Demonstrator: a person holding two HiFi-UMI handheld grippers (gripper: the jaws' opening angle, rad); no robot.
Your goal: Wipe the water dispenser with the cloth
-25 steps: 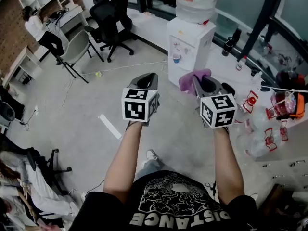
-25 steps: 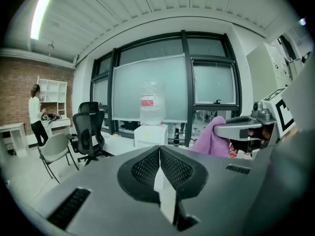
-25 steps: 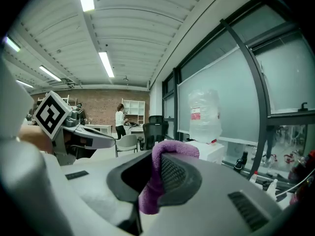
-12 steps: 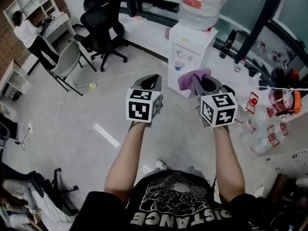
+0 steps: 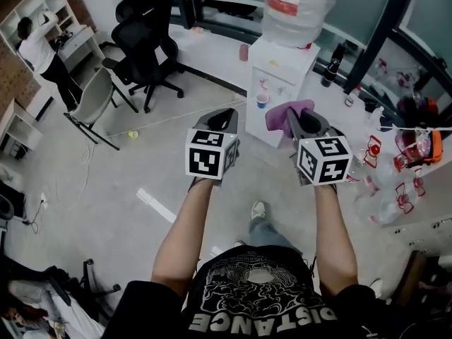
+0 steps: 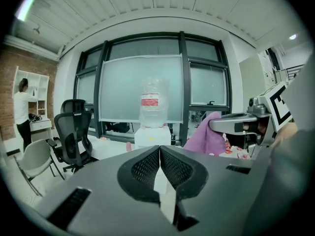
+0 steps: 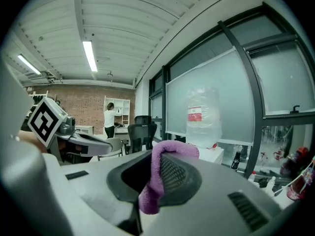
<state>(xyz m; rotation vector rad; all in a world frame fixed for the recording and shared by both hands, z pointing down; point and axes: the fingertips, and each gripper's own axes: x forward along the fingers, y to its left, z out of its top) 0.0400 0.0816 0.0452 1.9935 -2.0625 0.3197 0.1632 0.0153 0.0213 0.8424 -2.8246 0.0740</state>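
Left gripper (image 5: pixel 224 113) jaws together, right gripper (image 5: pixel 295 117) jaws clamped on cloth (image 5: pixel 280 116)

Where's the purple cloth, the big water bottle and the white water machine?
purple cloth (image 5: pixel 282 115), head view: on its bunched-up middle.
big water bottle (image 5: pixel 296 9), head view: on its clear side.
water dispenser (image 5: pixel 279 75), head view: on its white front.

All 3 views share the dispenser (image 5: pixel 279 69).
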